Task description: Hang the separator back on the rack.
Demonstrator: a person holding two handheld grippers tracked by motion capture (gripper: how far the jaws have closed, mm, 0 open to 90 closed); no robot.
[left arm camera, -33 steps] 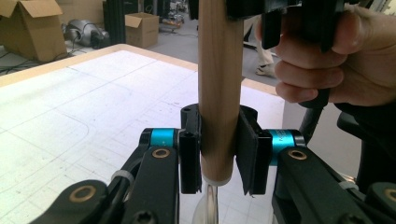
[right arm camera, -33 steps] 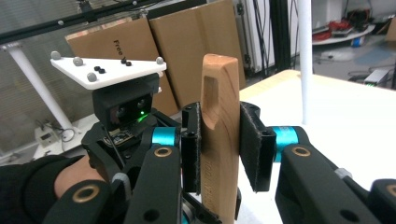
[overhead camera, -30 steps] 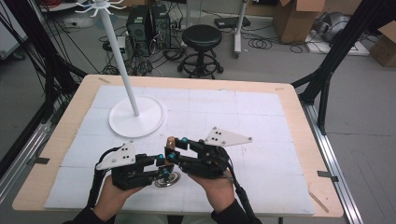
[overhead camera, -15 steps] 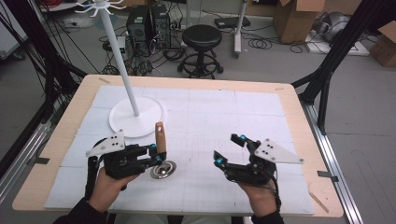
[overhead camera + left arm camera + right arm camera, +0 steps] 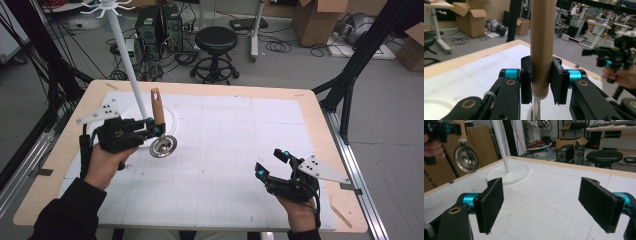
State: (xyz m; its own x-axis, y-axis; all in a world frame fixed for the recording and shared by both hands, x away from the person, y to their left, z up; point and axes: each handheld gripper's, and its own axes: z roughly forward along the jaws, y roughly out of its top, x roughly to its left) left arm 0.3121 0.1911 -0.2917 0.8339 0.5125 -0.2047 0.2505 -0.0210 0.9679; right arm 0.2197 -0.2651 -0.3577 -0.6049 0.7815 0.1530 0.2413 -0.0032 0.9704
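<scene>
Aloft, left gripper (image 5: 159, 129) pinching wooden-handled strainer (image 5: 161, 131) upright, right gripper (image 5: 270, 164) spread wide above table (image 5: 240, 130)

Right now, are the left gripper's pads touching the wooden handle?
Touching. In the left gripper view, both pads of the left gripper press flat against the wooden handle, no gap either side.

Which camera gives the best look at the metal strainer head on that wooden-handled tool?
The right gripper view: the strainer head faces the camera, round bowl and rim plain, hanging below the left gripper. The high view shows it small and slightly blurred above the table. The left gripper view shows mostly the wooden handle, with just a sliver of metal below.
</scene>
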